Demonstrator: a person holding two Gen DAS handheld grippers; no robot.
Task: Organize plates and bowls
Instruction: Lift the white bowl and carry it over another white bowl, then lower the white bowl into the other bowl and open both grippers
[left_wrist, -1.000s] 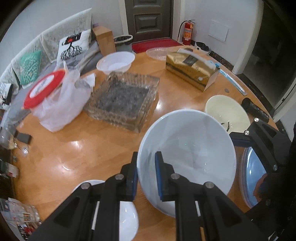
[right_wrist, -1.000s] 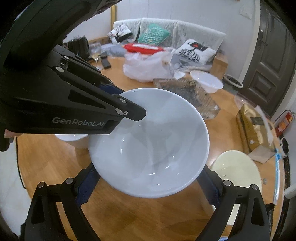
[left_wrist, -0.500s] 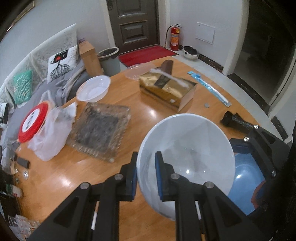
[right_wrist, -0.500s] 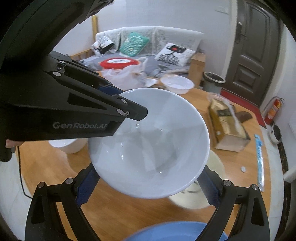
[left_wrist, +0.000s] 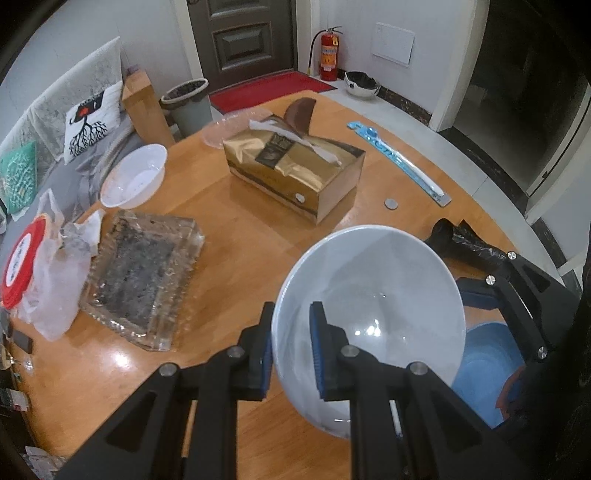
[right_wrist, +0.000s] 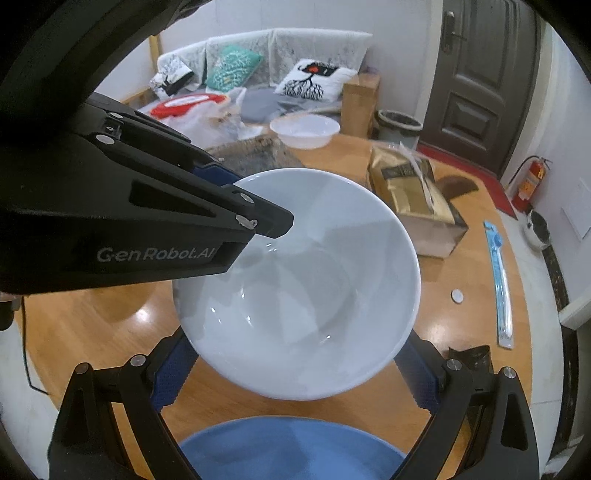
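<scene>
A large white bowl (left_wrist: 373, 295) hangs above the round wooden table (left_wrist: 229, 236). My left gripper (left_wrist: 291, 343) is shut on its near rim. In the right wrist view the same bowl (right_wrist: 306, 288) lies between my right gripper's wide-open fingers (right_wrist: 291, 365), which stand on either side of it; I cannot tell if they touch it. A blue plate (right_wrist: 291, 450) lies under the right gripper, and also shows in the left wrist view (left_wrist: 487, 362). A smaller white bowl (left_wrist: 133, 177) stands at the table's far left edge.
A gold tissue box (left_wrist: 295, 173), a glass ashtray (left_wrist: 144, 273), a plastic bag with a red lid (left_wrist: 37, 266), a clear plate (left_wrist: 225, 129), a coin (left_wrist: 390, 203), a blue packet (left_wrist: 399, 158) and a black object (left_wrist: 465, 243) are on the table.
Both grippers and the white bowl have swung to the right over the table. The cream bowl has gone out of view. The blue plate now lies beneath the right gripper.
</scene>
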